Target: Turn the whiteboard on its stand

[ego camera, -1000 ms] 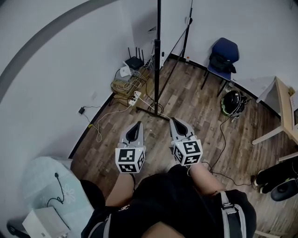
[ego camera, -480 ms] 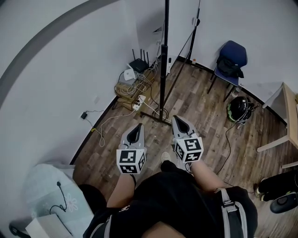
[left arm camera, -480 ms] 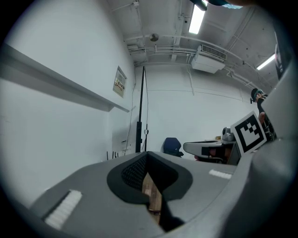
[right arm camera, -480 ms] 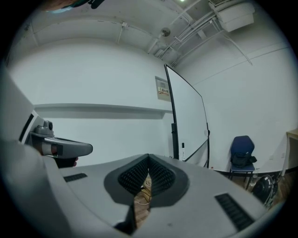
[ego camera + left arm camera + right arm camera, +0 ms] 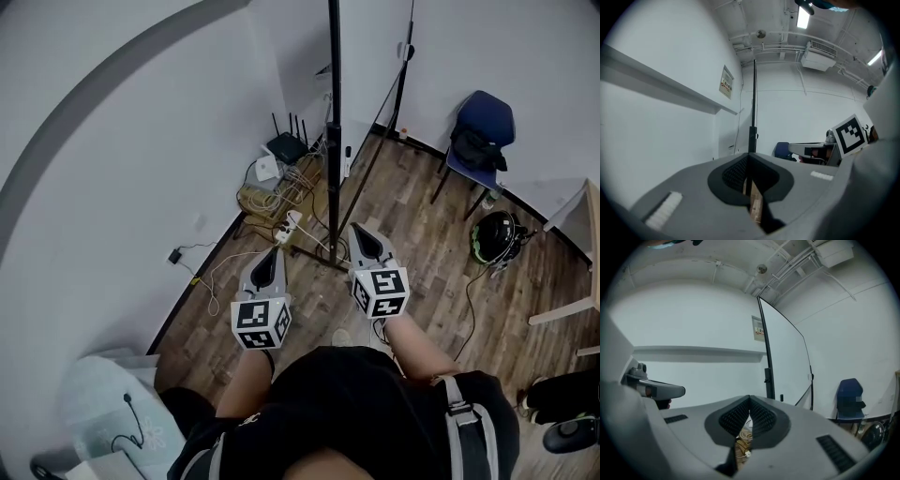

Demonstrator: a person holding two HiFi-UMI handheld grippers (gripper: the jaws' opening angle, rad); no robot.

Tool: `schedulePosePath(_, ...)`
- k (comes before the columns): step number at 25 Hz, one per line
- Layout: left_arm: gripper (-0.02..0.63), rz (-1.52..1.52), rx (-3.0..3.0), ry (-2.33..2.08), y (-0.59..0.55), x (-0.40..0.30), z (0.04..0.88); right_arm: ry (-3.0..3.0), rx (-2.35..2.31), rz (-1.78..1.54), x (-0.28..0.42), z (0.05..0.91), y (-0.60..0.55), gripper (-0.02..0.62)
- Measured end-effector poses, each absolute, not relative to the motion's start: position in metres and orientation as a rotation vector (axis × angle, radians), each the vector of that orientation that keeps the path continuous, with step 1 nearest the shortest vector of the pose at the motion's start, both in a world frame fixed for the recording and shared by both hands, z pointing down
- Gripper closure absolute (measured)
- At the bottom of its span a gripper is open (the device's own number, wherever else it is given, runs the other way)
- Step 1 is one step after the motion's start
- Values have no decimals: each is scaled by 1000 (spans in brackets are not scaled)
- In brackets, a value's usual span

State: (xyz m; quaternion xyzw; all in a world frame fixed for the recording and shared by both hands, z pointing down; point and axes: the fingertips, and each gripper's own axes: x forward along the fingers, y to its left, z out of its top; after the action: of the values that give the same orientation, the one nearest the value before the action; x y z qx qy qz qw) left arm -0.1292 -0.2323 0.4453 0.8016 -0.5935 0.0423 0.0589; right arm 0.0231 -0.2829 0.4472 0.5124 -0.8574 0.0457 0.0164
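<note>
The whiteboard (image 5: 367, 56) stands ahead of me on a black stand, its near upright (image 5: 334, 112) rising from a foot bar (image 5: 309, 251) on the wooden floor. In the right gripper view the board (image 5: 785, 357) shows as a white panel in a black frame. The left gripper view catches it nearly edge-on as a dark post (image 5: 753, 117). My left gripper (image 5: 275, 255) is shut and holds nothing, just left of the foot bar. My right gripper (image 5: 362, 231) is shut too, empty, just right of the upright. Both point at the stand without touching it.
A router (image 5: 284, 147), coiled cables (image 5: 267, 197) and a power strip (image 5: 289, 222) lie by the wall behind the stand. A blue chair (image 5: 483, 127) and a black helmet (image 5: 497, 234) sit to the right. A wooden table (image 5: 591, 220) edges in far right.
The stand, chair and helmet have drifted rightward and nearer in the head view, as the person stepped toward the board. Both grippers stayed shut, side by side.
</note>
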Motion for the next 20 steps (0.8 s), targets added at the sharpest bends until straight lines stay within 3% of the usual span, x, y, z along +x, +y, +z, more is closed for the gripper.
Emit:
schedulePosePath(17,597,210,2450,-1699,-330,-136,460,-2616,1641,189,5,460,-412,589)
schedulePosePath(18,597,207,2468,-1696,-330,-136,455,-2614,1656,183,7,459,-416,584)
schedulePosePath(20,597,223,2489,-1695,-329,-137,454,-2608,1681,157,9,455,-427,507)
